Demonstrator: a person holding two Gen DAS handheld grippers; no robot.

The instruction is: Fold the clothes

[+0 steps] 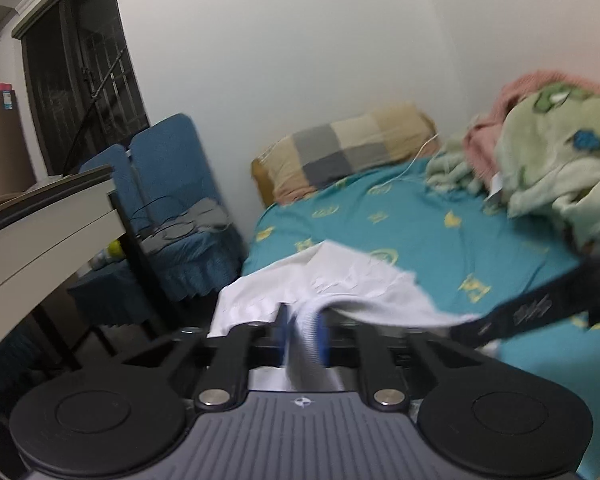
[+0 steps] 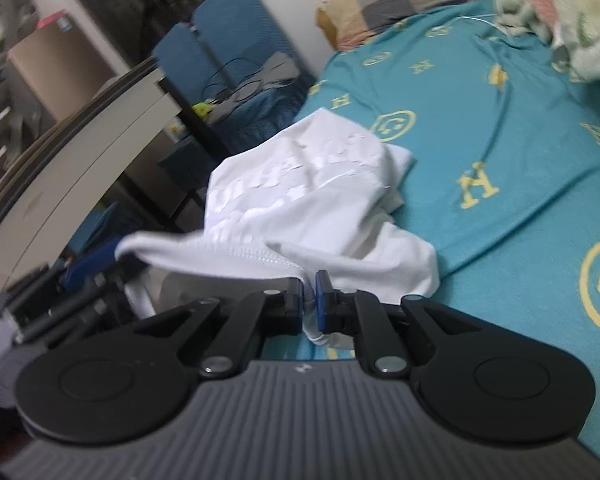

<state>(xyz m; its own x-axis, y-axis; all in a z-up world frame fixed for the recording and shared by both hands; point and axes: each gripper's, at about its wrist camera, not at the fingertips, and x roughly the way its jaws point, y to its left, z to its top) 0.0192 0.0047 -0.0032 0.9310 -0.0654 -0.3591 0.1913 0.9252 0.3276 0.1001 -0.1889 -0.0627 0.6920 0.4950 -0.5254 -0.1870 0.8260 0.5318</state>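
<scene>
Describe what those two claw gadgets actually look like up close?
Both match: the left claw and right claw have black linkage arms with silver rivets, two round black discs, a ribbed grey body bearing a small round emblem, and blue pads on the fingertips.

Bed with teal sheet (image 1: 440,240) (yellow letters and smiley prints), white garment (image 2: 320,184) at its near edge, checked pillow (image 1: 348,148), heaped green and pink blankets (image 1: 552,152)

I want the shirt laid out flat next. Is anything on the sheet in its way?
Nothing visible. Both grippers pinch the white shirt; the teal sheet beyond lies bare. The green blanket sits farther off.
</scene>
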